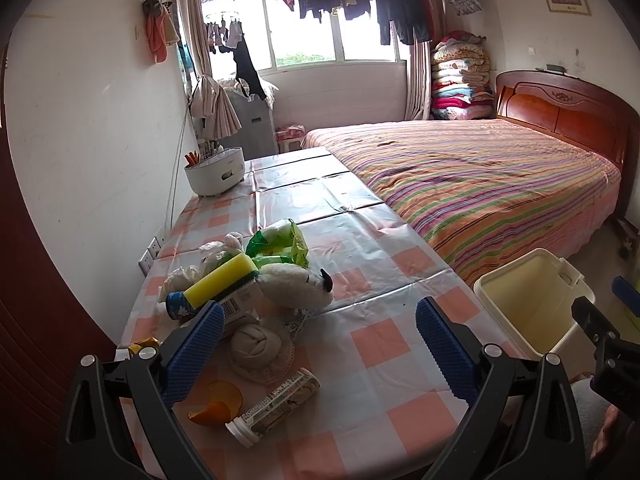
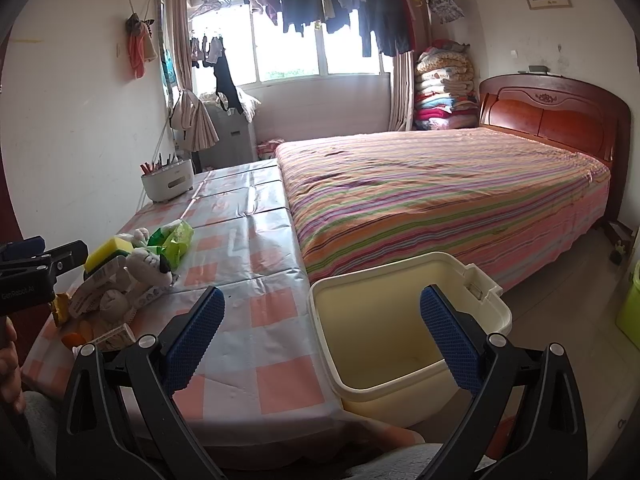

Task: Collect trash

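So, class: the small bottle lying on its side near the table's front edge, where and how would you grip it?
Grip the bottle across its middle, coming from above with the left tool. It lies flat, white cap toward the camera, so its round sides are exposed.

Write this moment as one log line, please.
left gripper: open, over clutter | right gripper: open, near bin | bin: empty

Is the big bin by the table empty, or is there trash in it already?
Empty. The bin has no lid on, and only bare cream walls and floor show inside.
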